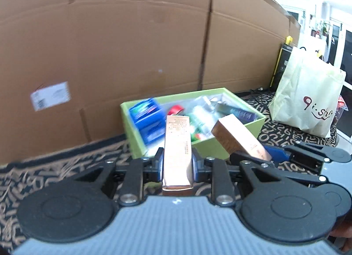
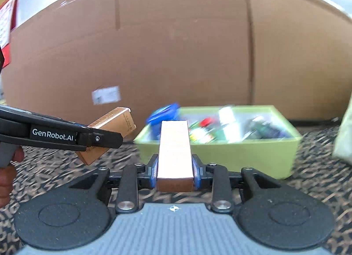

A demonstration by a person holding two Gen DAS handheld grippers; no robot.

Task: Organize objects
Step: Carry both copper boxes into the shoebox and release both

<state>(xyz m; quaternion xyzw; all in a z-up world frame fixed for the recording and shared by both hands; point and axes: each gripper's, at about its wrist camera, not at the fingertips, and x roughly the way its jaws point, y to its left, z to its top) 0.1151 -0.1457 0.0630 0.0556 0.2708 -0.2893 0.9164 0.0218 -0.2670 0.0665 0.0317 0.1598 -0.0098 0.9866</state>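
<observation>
The left gripper (image 1: 177, 162) is clamped on a slim copper-coloured carton (image 1: 177, 151), its blue pads pressing both long sides; the carton points forward along the fingers, printed face up. The right gripper (image 2: 175, 170) is closed the same way on a second carton (image 2: 175, 147) of like colour, a little wider, with a plain top face.

Both cartons are held in the air above a dark rug (image 1: 55, 167) with a tan letter pattern. Just ahead sits an open green box (image 2: 242, 156) on the rug, holding a jumble of things: a blue container (image 1: 146, 118) at its left end, a red cap (image 1: 176, 110), and some bottles (blurred, so I cannot tell them apart).

From the left camera, the right gripper shows at the right with its carton tilted over the near edge of the green box. From the right camera, the left gripper comes in from the left, a hand (image 2: 6, 175) on its grip, its carton angled up toward the box.

Behind everything stands a wall of big cardboard boxes (image 1: 132, 46) bearing a white label (image 1: 50, 95). A pale cloth bag (image 1: 308, 92) stands to the right of the green box.
</observation>
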